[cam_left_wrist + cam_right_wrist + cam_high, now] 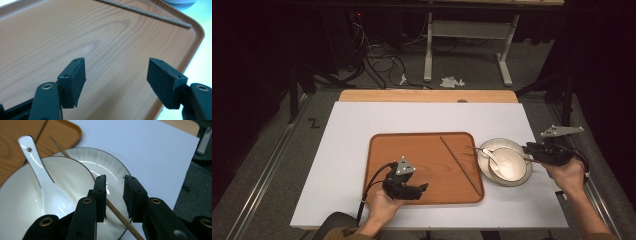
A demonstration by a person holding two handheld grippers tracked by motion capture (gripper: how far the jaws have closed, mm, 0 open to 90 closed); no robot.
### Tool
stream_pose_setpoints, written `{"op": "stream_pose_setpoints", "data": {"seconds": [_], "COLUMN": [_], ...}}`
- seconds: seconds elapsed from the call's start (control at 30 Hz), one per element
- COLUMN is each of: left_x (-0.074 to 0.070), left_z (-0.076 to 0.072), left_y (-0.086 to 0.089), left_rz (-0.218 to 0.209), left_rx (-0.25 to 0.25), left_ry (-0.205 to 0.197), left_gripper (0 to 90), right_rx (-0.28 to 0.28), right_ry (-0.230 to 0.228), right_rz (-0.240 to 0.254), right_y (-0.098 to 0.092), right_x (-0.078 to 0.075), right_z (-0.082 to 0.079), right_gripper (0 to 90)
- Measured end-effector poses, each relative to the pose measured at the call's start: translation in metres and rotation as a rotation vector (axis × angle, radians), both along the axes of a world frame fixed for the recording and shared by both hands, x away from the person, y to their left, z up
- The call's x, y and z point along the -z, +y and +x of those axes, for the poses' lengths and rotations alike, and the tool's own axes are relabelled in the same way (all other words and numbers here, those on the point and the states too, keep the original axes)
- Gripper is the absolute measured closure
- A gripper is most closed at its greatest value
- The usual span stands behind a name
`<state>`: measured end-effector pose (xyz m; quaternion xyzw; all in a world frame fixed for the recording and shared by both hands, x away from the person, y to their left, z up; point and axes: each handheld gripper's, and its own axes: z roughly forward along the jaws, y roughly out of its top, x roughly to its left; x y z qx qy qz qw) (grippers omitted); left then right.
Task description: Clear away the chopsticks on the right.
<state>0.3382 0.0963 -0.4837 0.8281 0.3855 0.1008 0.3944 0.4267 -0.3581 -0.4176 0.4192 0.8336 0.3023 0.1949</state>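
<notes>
I take the wooden tray (412,150) as my landmark. Past its right edge, on the white board (347,150), a white bowl (507,162) sits on a plate (518,146), with a white spoon (37,170) lying in the bowl, handle toward the tray. My right gripper (114,195) hovers over the bowl's far-from-tray rim. Its jaws stand partly apart, and a thin chopstick (117,216) runs between them across the plate and bowl rim toward the tray corner. I cannot tell whether either pad touches it, since the left jaw hides part of the stick and its lower end is cut off at the frame edge.

A second chopstick (460,162) lies slantwise on the tray's right part, apart from the first.

My left gripper (116,77) hangs low over the tray's near portion, jaws wide apart and holding nothing. In the left gripper view the tray's raised rim curves close beside my right jaw. The broad bare wood ahead of it leaves open room, and the board is bare left of the tray.
</notes>
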Motion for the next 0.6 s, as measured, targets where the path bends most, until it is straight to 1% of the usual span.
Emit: {"op": "stream_pose_setpoints", "data": {"seconds": [0.03,0.07,0.1,0.13,0.23,0.27,0.3,0.37,0.4,0.43,0.47,0.5,0.6], "left_x": [0.000,0.000,0.000,0.001,0.001,0.001,0.001,0.001,0.001,0.001,0.002,0.001,0.001], "left_z": [0.000,0.000,0.000,0.000,0.000,0.000,0.000,0.001,0.001,0.001,0.001,0.001,0.000], "left_y": [0.000,0.000,0.000,0.000,-0.001,0.000,0.000,0.000,-0.001,-0.001,-0.001,-0.001,0.000], "left_rz": [-0.003,0.003,0.003,0.004,0.002,0.001,0.001,0.000,0.004,0.004,0.004,0.005,-0.001], "left_rx": [-0.001,-0.001,-0.001,0.000,0.002,0.001,0.002,0.002,0.001,0.001,0.003,0.007,0.001], "left_ry": [0.000,0.002,0.002,0.003,0.006,0.006,0.005,0.006,0.010,0.010,0.011,0.007,0.004], "left_gripper": [31.4,31.4,31.4,31.4,31.4,31.4,31.4,31.4,31.4,31.4,31.4,31.4,31.4], "right_rx": [0.002,0.000,0.000,-0.008,-0.002,0.010,0.007,0.005,0.001,0.001,-0.007,-0.007,-0.022], "right_ry": [0.006,0.024,0.030,0.036,0.042,0.066,0.074,0.077,0.096,0.096,0.107,0.120,0.137], "right_rz": [-0.005,-0.019,-0.032,-0.043,-0.056,-0.065,-0.067,-0.069,-0.069,-0.069,-0.079,-0.078,-0.100], "right_y": [-0.001,-0.003,-0.003,-0.004,-0.005,-0.006,-0.007,-0.008,-0.009,-0.009,-0.009,-0.009,-0.006], "right_x": [0.003,0.008,0.011,0.013,0.017,0.020,0.021,0.022,0.023,0.023,0.024,0.024,0.027], "right_z": [0.001,0.004,0.005,0.006,0.007,0.008,0.009,0.008,0.009,0.009,0.009,0.009,0.010], "right_gripper": [73.0,73.1,73.0,72.8,71.5,71.1,71.1,71.1,70.9,70.9,70.5,70.3,69.6]}}
